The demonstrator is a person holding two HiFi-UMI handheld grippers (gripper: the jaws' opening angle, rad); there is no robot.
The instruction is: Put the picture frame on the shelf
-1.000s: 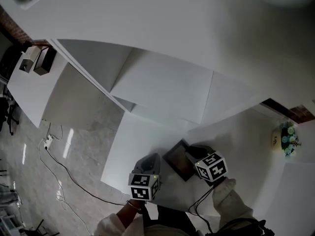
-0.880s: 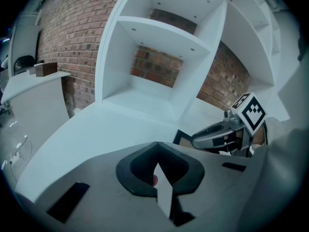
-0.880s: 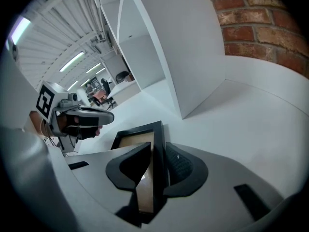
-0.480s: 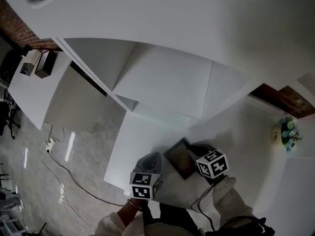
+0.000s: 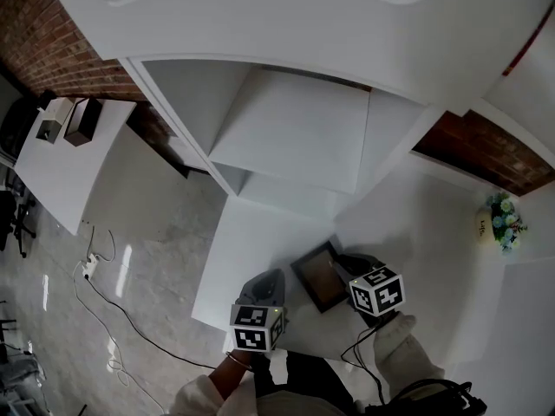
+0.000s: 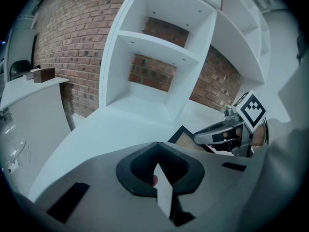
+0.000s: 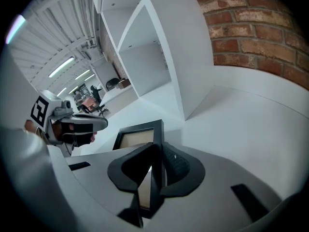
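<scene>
- Left gripper [image 5: 264,284]: jaws pressed together, holding nothing, above the white table's [image 5: 251,243] near edge.
- Picture frame [image 5: 317,277]: just beside it, low over the table, in front of the shelf [image 5: 295,137].
- Right gripper [image 5: 342,265]: jaws clamped on the frame's edge.

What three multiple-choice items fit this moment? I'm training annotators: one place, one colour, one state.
1. Where is the picture frame?
A. at the white table, in front of the shelf
B. inside a shelf compartment
C. on the floor
2. What colour is the frame's border?
A. white
B. black
C. red
3. What is the right gripper doing?
A. open and empty
B. shut on the frame's edge
C. out of view
Answers:
1 A: the head view shows it over the tabletop, short of the shelf.
2 B: the right gripper view shows a black border.
3 B: that view shows the jaws clamping the border.
</scene>
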